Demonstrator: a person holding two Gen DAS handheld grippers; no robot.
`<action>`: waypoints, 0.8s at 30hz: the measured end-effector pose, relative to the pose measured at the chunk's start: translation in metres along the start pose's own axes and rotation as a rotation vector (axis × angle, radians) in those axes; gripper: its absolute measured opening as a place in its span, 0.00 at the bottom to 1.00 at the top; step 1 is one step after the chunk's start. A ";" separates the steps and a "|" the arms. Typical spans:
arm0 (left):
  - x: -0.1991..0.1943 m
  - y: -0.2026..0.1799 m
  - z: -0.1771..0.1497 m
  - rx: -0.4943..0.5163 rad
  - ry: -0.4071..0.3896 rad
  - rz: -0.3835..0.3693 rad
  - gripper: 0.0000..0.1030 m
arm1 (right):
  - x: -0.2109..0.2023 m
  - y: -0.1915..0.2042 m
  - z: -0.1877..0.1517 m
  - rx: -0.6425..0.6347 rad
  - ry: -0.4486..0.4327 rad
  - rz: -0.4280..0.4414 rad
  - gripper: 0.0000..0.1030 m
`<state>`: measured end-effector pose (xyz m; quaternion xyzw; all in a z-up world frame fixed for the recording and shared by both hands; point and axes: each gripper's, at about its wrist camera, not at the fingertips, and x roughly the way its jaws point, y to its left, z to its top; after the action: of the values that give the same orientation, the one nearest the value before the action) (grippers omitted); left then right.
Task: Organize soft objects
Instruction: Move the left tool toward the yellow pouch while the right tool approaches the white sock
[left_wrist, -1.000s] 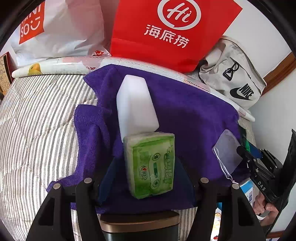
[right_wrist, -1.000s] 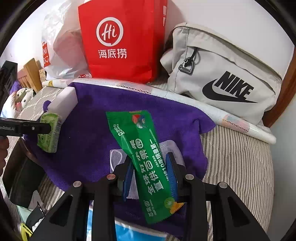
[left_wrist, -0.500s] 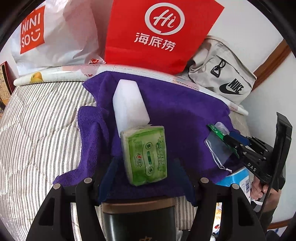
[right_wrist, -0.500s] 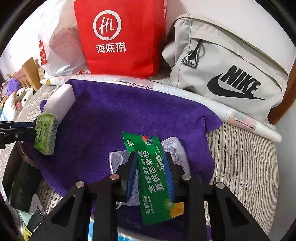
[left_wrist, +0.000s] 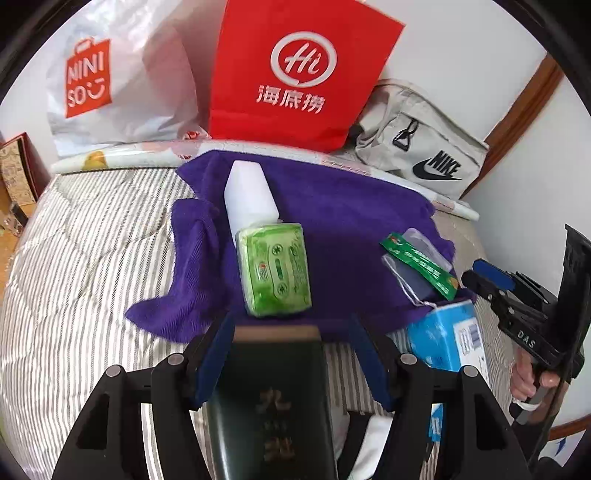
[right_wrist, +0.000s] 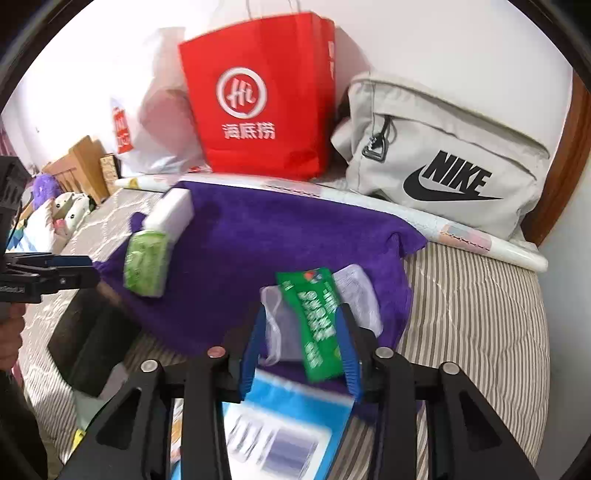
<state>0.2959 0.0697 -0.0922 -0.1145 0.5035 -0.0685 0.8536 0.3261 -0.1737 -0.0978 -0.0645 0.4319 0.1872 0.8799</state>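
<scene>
**Soft items laid out on purple towel: both hand-held grippers backed off, empty**

Task items: green tissue pack (left_wrist: 275, 271) lies on purple towel (left_wrist: 343, 221), its far end touching a white foam block (left_wrist: 249, 195). Green sachet (right_wrist: 314, 325) lies across a clear zip pouch (right_wrist: 354, 295) nr the towel's right corner. Towel spread on striped bed quilt (left_wrist: 81, 266).

Handling (judgement): tissue pack light, squashy, film wrap prob. slick; take across the short sides, mid-length, gentle squeeze. Foam block v. light, springy; grip the long faces. Sachet thin and floppy, will droop; pinch nr middle. Pouch flat and slippery, hard to get under; take an edge. Nothing fragile.

Grippers: left hand-held gripper (left_wrist: 291, 354) jaws apart, nothing between pads; tissue pack sits just beyond the tips, not touched. Right hand-held gripper (right_wrist: 301, 347) jaws opening; sachet's near end lies between the fingers in view, pads look clear of it, so not held.

Around: blue box (right_wrist: 280, 428) at towel's near edge; dark box (left_wrist: 273, 402) under left gripper. Behind: red paper bag (left_wrist: 295, 74), white shopping bag (left_wrist: 110, 85), grey sling bag (right_wrist: 443, 162).

Hard to read: right view motion-blurred, sachet print illegible. Dark box cut off by frame. Pouch contents unclear. Blue box partly behind the gripper.
</scene>
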 end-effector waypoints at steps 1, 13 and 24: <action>-0.005 -0.001 -0.005 0.005 -0.009 0.000 0.61 | -0.005 0.003 -0.004 -0.002 -0.005 -0.001 0.42; -0.049 -0.015 -0.064 0.015 -0.047 -0.048 0.61 | -0.072 0.039 -0.063 -0.025 -0.074 0.069 0.52; -0.071 -0.028 -0.108 0.058 -0.059 -0.027 0.61 | -0.112 0.061 -0.126 -0.037 -0.096 0.105 0.52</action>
<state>0.1666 0.0460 -0.0753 -0.0985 0.4743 -0.0914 0.8701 0.1478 -0.1832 -0.0854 -0.0488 0.3883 0.2439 0.8873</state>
